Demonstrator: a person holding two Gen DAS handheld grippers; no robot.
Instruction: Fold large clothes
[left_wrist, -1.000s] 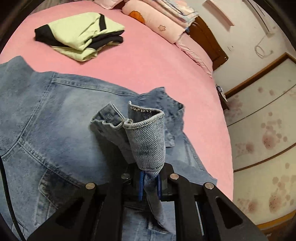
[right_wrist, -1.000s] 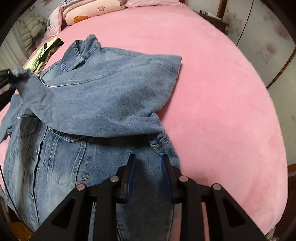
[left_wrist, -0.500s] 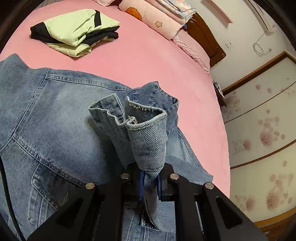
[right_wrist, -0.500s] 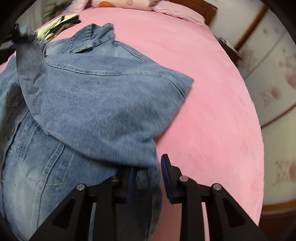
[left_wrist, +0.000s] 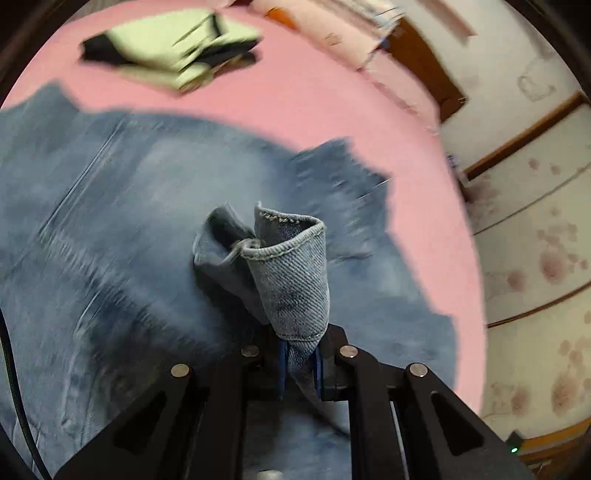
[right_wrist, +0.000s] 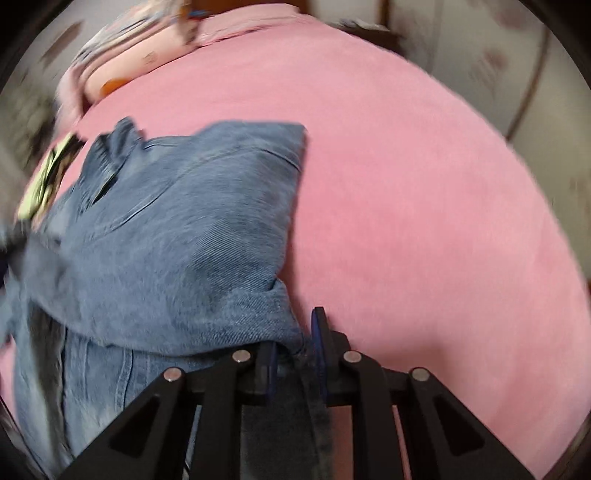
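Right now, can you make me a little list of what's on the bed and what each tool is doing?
bed: pink cover
big garment: blue denim jacket, spread out, one part folded over
left tool: shut on the jacket cuff, which sticks up between its fingers
right tool: has just been closing, with the jacket's side edge between its fingers; grip not clear
other clothes: folded green and black garment beyond the jacket
far end: pillows, blurred

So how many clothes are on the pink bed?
2: the denim jacket spread nearest the cameras, and a folded green and black garment farther up the bed toward the pillows. More could lie outside the view.
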